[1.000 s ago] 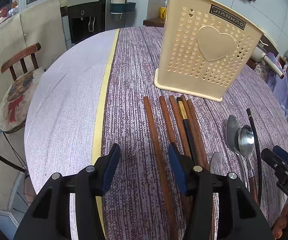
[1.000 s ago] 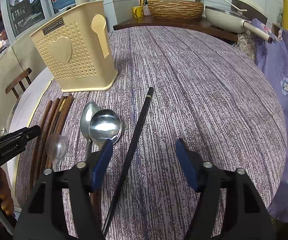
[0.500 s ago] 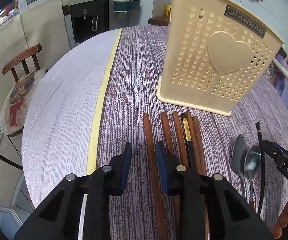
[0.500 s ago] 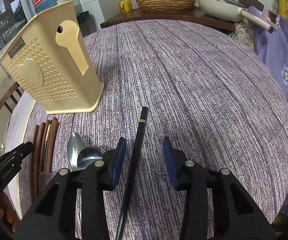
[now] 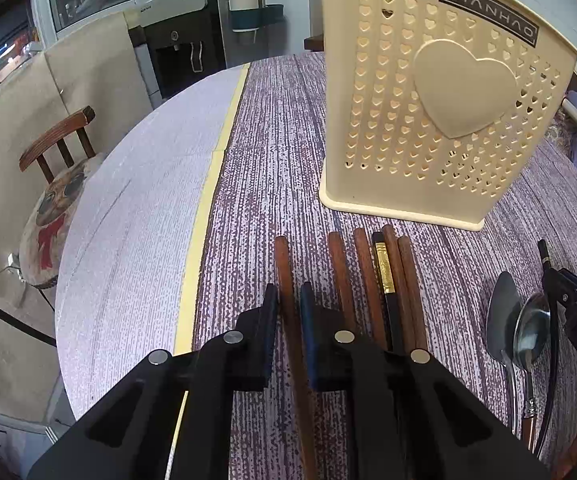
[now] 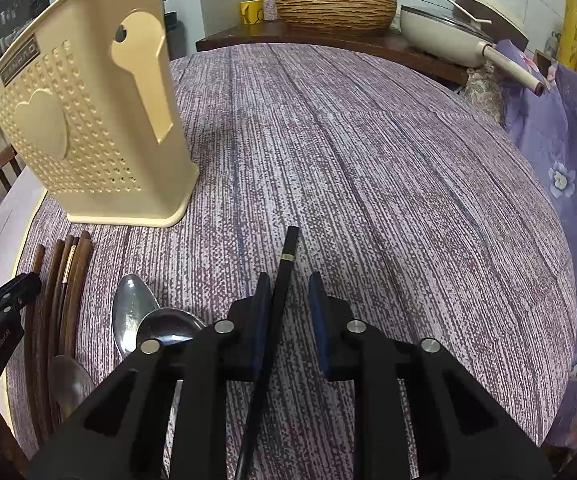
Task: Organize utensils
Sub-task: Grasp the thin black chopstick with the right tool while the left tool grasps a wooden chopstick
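Near the front edge of the desk (image 6: 388, 152), both tools have dropped low over the cutlery and narrowed their jaws since a second ago, when each hung wide open above the cloth. The left hand-held gripper (image 5: 288, 312) now straddles the leftmost brown chopstick (image 5: 284, 272); its jaws are nearly closed, almost touching the wood, though whether they pinch it yet I cannot tell. The right hand-held gripper (image 6: 288, 296) brackets the black chopstick (image 6: 284, 264), which lies against the left jaw with a clear gap to the right one, so it is part open and holds nothing. The other brown chopsticks (image 5: 368, 276) lie side by side just beside the left tool, and the spoons (image 5: 520, 328) rest between the two tools. The cream utensil holder (image 5: 440, 92) stands upright just beyond the chopstick tips, toward the middle of the desk. Both picks look moments away, probably leading to lifting each stick into the holder.
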### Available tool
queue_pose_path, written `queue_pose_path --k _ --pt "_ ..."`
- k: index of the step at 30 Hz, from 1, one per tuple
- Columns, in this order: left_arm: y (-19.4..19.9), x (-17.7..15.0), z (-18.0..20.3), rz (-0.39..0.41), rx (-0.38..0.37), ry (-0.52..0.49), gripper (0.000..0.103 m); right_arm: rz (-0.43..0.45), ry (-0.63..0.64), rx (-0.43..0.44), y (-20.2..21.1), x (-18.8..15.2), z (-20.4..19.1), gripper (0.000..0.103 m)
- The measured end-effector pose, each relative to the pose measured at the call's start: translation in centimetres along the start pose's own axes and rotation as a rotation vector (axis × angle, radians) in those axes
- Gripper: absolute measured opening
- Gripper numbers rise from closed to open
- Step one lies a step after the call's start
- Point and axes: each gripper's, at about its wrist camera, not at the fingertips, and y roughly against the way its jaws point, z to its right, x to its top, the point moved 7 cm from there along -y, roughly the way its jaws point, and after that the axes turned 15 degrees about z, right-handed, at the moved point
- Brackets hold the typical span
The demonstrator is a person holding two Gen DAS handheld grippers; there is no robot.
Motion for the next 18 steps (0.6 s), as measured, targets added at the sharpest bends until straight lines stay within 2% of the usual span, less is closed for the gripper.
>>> queue_pose_path --k 3,18 --pt "0.18 -0.02 0.08 -0.006 -0.001 -0.007 0.009 -0.006 0.011 0.017 0.02 0.02 -0.37 0.011" --pt "0.0 0.34 0.56 -0.014 -0.001 -0.008 0.008 -0.011 -0.004 0.064 -0.24 0.5 -0.44 0.008"
